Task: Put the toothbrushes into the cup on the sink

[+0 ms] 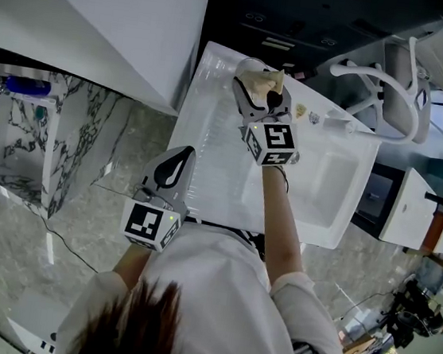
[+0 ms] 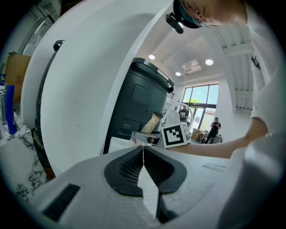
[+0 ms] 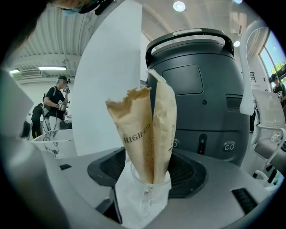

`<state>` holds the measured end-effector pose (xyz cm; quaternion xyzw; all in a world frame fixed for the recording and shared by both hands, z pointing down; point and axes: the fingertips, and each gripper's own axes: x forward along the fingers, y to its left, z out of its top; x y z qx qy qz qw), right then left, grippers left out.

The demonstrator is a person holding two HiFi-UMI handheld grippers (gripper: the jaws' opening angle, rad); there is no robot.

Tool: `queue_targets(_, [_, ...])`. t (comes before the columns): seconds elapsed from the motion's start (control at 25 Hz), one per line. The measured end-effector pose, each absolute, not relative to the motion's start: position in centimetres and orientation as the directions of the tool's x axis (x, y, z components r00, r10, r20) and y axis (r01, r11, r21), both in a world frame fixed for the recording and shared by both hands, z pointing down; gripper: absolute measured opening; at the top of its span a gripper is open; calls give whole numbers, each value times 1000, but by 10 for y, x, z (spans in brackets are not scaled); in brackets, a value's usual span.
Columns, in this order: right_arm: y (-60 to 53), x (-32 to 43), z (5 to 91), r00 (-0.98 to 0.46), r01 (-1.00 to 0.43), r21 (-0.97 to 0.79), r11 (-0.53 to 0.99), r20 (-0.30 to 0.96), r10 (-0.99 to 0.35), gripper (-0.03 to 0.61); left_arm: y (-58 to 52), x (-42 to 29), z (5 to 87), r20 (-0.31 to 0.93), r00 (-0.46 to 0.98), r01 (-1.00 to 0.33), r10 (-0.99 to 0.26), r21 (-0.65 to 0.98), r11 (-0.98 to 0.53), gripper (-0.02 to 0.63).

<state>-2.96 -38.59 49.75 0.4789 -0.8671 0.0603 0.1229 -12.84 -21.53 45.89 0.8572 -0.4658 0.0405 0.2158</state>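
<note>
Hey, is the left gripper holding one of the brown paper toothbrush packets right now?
No, the left gripper has its jaws closed together with nothing between them.
</note>
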Motion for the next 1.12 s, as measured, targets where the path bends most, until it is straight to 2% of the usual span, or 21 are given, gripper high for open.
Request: queue_targets(1.12, [-359, -15, 399, -497, -860, 90, 501, 70, -865, 252, -190, -109, 428, 216, 557, -821, -802, 285, -494, 15])
